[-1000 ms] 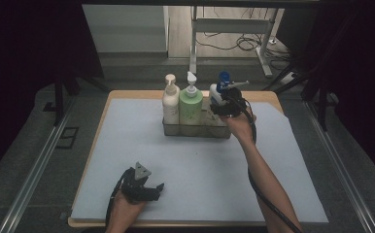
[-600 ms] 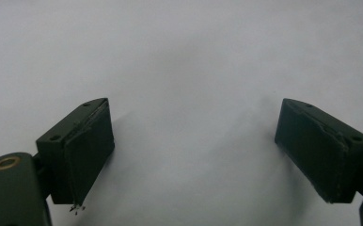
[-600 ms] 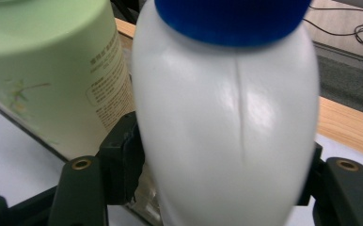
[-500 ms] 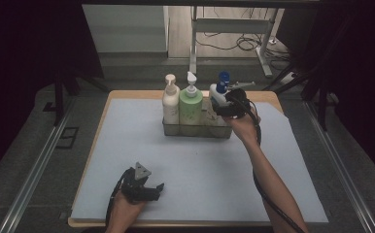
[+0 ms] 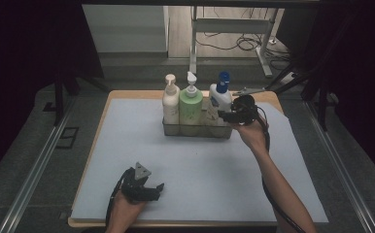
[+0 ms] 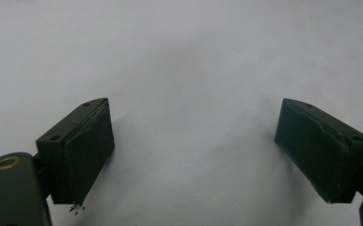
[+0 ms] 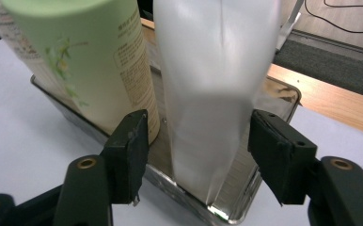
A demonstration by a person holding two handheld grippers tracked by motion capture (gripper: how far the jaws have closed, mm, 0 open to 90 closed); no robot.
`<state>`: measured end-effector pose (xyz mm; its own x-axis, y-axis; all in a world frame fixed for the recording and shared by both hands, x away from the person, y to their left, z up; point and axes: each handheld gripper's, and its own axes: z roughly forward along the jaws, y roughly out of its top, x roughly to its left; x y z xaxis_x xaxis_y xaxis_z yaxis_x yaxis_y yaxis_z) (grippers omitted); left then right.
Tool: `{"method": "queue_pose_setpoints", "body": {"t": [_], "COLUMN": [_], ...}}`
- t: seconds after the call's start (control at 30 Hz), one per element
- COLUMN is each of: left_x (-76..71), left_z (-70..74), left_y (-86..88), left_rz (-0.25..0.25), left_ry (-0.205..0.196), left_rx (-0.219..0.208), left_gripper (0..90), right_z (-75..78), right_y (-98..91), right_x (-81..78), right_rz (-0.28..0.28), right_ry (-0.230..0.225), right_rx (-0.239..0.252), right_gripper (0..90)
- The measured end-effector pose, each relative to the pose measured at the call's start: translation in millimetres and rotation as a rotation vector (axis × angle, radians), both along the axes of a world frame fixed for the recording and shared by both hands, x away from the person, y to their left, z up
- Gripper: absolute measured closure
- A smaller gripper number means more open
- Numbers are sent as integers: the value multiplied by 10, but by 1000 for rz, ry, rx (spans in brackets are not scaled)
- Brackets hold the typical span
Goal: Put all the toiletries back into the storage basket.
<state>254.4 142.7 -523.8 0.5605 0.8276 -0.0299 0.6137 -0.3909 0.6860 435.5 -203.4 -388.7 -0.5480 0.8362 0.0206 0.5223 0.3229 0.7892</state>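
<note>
A metal tray [image 5: 195, 131] at the back of the mat holds three upright bottles: a cream pump bottle [image 5: 170, 104], a green pump bottle [image 5: 191, 109] and a white bottle with a blue cap [image 5: 218, 99]. My right gripper [image 5: 226, 115] points at the white bottle from the right. In the right gripper view the white bottle [image 7: 212, 70] stands between the jaws of the right gripper [image 7: 199, 127], which have just been closing; a gap shows at the left pad. The green bottle [image 7: 90, 61] is beside it in the tray [image 7: 283, 94]. My left gripper [image 5: 157, 188] rests open on the mat, nothing between the jaws of the left gripper [image 6: 193, 136].
A pale mat [image 5: 200, 165] covers the wooden table [image 5: 127, 94]. Metal rails [image 5: 35, 170] run along both sides. Cables and a stand [image 5: 195, 34] lie on the floor beyond the table's far edge.
My right gripper has drifted a little toward the near right beside the white bottle. The bottles, the tray and the left gripper have stayed put.
</note>
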Motion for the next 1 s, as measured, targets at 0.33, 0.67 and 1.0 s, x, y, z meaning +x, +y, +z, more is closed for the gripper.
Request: {"method": "queue_pose_setpoints", "body": {"t": [0.33,0.67,1.0], "left_x": [0,0,0], "left_z": [0,0,0], "left_y": [-1,-1,0], "left_rz": [0,0,0], "left_ry": [-1,-1,0], "left_rx": [1,1,0], "left_gripper": [118,118,118], "right_z": [-26,-96,-180], "right_y": [-177,-307,-339], "right_x": [-117,-28,141], "right_rz": [19,-26,-68], "right_ry": [3,16,16], "right_rx": [29,12,13], "right_gripper": [453,601,836]}}
